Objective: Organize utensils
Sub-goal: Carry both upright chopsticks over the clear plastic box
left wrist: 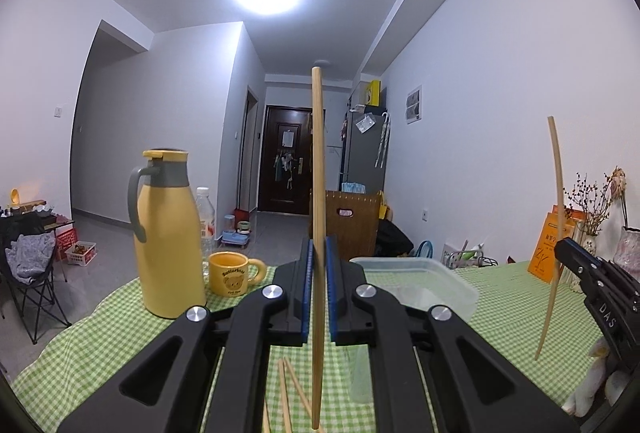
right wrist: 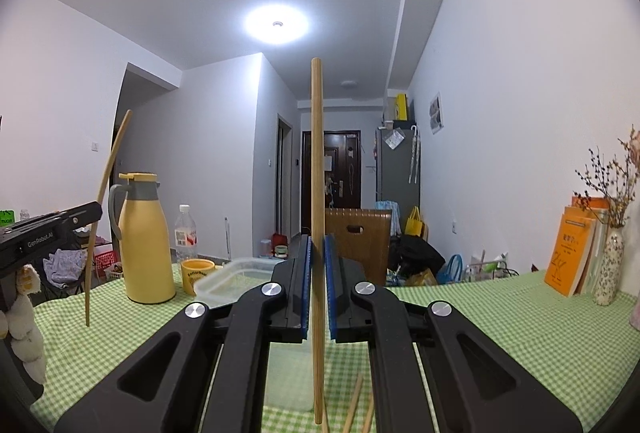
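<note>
Left wrist view first: the table (left wrist: pixel 520 305) in its green check cloth spreads below me, with the clear plastic container (left wrist: pixel 416 281) lying open just ahead and slightly right of my left gripper (left wrist: pixel 318 273). My right gripper (right wrist: pixel 318 273) sees that same container (right wrist: pixel 240 279) ahead and to its left, so the box sits between my two hands, about equally near to both as far as I can judge. Each hand is clamped on one chopstick: the left chopstick (left wrist: pixel 318 193) and the right chopstick (right wrist: pixel 317 193) both stand upright between the blue pads, long axis vertical, tips hanging clear above the cloth. To lay them in the box I would need to tip them toward level. More loose chopsticks (left wrist: pixel 288 393) lie on the cloth beneath my fingers.
</note>
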{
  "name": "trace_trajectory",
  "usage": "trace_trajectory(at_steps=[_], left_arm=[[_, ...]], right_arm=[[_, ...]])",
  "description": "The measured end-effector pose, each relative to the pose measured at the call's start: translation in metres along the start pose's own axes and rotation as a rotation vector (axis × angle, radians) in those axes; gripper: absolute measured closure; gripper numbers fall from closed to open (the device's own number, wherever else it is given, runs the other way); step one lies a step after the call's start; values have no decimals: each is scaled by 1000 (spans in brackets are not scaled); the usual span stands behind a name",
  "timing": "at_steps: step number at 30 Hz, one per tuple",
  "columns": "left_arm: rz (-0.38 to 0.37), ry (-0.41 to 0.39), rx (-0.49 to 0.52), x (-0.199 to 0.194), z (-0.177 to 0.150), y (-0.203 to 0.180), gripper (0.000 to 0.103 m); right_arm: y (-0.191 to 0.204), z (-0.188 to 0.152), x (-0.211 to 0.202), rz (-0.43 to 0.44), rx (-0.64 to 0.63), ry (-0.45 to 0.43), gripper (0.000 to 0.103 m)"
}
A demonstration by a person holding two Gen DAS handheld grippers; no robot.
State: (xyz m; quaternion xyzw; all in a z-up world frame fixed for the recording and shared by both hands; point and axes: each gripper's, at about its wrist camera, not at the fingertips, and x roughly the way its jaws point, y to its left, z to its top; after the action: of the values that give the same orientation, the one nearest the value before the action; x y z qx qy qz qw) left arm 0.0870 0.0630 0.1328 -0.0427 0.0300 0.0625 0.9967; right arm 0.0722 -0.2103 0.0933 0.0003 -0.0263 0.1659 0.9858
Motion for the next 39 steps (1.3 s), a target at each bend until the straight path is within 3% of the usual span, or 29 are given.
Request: trace_trajectory(at_steps=[23,39], left_arm=[[-78,-65,-19,25,47,-40,99],[-92,-77,-39,81,61,-61,99]], right_arm=[[4,36,48,58,12,-24,96],[-6,40,109,81,76,15,96]])
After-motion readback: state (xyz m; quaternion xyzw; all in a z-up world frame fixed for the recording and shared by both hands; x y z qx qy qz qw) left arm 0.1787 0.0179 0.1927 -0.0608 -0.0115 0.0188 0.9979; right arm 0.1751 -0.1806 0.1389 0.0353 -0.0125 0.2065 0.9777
